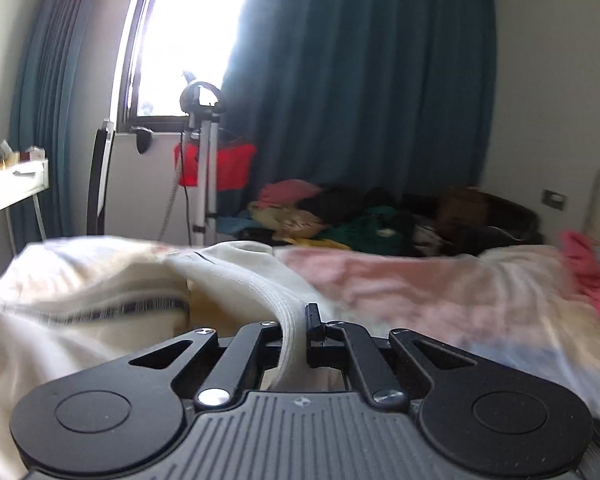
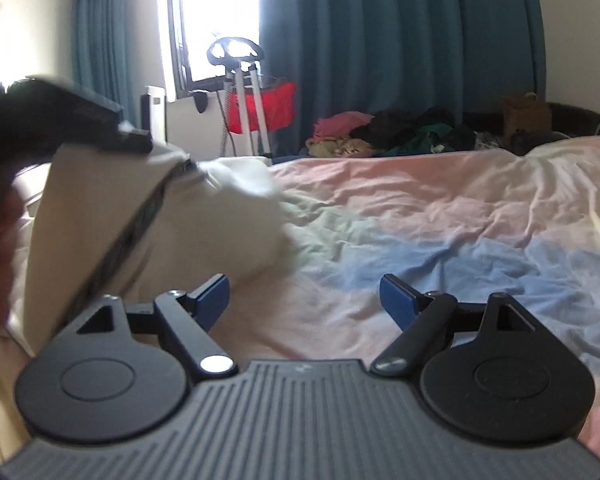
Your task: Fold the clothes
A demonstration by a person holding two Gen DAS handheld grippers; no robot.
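The left gripper is clamped tight on a thick ribbed edge of a cream garment, the fabric running up between its closed jaws and spilling away to the gripper's left in a loose heap crossed by a dark stripe. In the right wrist view the same garment hangs bunched to the left of the right gripper, lifted at its top edge, where the left gripper shows as a dark blurred shape, with its lower folds lying just beside the right gripper's left finger. The right gripper stands wide apart with nothing between its blue pads, over the bed. Ahead of it and to its right the pink and blue bedsheet lies wrinkled but bare, giving open room as far as the far edge of the bed. Along that far edge sits a pile of clothes. Beyond it hang teal curtains, and a stand with a red cloth is by the bright window.
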